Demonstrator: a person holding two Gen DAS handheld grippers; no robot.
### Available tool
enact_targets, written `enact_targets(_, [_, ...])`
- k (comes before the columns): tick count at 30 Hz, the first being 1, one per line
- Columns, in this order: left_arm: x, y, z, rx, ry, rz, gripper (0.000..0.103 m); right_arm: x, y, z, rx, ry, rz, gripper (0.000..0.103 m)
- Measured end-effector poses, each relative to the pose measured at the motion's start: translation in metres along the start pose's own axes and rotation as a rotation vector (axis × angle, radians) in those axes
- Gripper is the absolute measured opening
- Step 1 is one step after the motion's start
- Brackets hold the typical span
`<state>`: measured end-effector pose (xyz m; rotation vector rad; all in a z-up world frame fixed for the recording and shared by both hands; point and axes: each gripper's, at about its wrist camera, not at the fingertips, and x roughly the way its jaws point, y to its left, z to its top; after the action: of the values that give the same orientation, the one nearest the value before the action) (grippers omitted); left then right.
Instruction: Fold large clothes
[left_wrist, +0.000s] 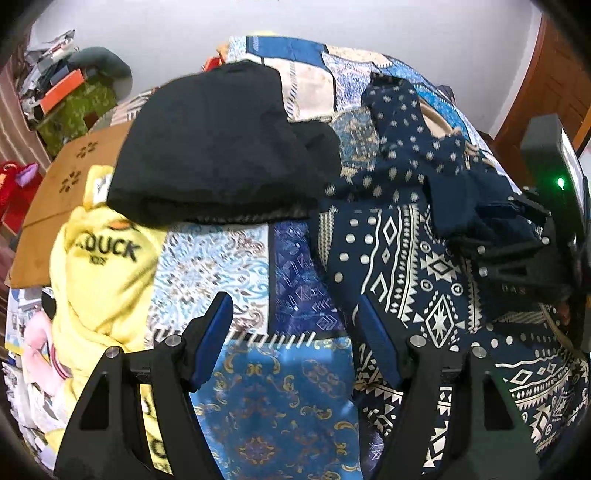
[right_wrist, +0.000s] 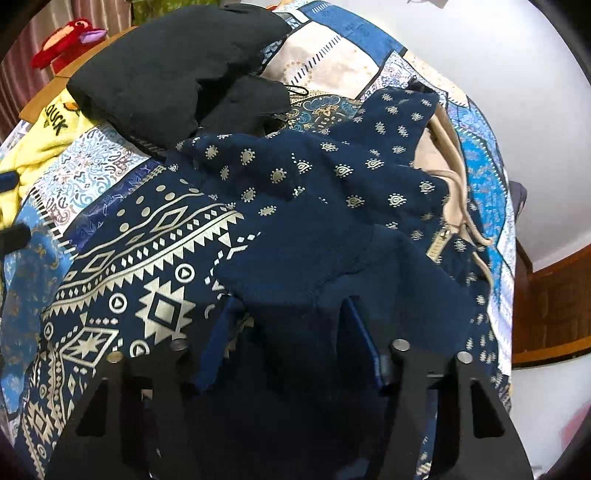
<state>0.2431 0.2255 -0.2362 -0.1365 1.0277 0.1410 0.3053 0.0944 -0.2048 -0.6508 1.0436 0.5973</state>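
A large navy garment with white geometric print (left_wrist: 417, 280) lies spread on the patterned bedspread (left_wrist: 258, 398); it also shows in the right wrist view (right_wrist: 155, 280). My left gripper (left_wrist: 295, 332) is open and empty above the bedspread, just left of the garment's edge. My right gripper (right_wrist: 291, 332) has a fold of the navy cloth (right_wrist: 314, 288) bunched between its fingers, lifted off the bed. The right gripper also appears at the right edge of the left wrist view (left_wrist: 517, 229), with navy cloth in it.
A folded black garment (left_wrist: 221, 147) lies behind on the bed. A yellow "DUCK" garment (left_wrist: 103, 266) lies at the left. A beige bag (right_wrist: 439, 177) sits under the navy cloth at the far right. A cardboard box (left_wrist: 66, 192) and clutter stand left of the bed.
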Motion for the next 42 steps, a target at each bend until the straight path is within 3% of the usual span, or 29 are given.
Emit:
enact_targets(4, [0.008,-0.003,-0.004,-0.005,0.017,-0.016,0.069,-0.004,-0.003,0.001,0.020,-0.022,0.015,0.030])
enact_targets(6, [0.011,-0.006,-0.005,-0.011,0.027,-0.028,0.069,-0.008,-0.008,0.002,0.034,-0.045,0.036,0.012])
enact_targets(7, [0.014,-0.009,-0.006,-0.014,0.037,-0.039,0.069,-0.012,-0.011,0.001,0.043,-0.057,0.038,0.010])
enact_targets(11, [0.028,-0.024,-0.011,0.016,0.076,-0.045,0.069,-0.038,-0.024,-0.002,0.074,-0.138,0.031,0.009])
enact_targets(14, [0.041,-0.036,-0.017,0.053,0.103,-0.006,0.069,-0.067,-0.041,-0.011,0.106,-0.229,0.002,0.009])
enact_targets(24, [0.049,-0.039,-0.024,0.013,0.122,0.020,0.073,-0.136,-0.127,-0.051,0.294,-0.377,-0.037,0.008])
enact_targets(34, [0.047,-0.046,-0.026,0.016,0.119,0.084,0.076,-0.125,-0.181,-0.118,0.474,-0.326,-0.036,0.008])
enact_targets(42, [0.047,-0.044,-0.027,-0.003,0.120,0.098,0.079,-0.070,-0.207,-0.180,0.625,-0.170,0.028,0.008])
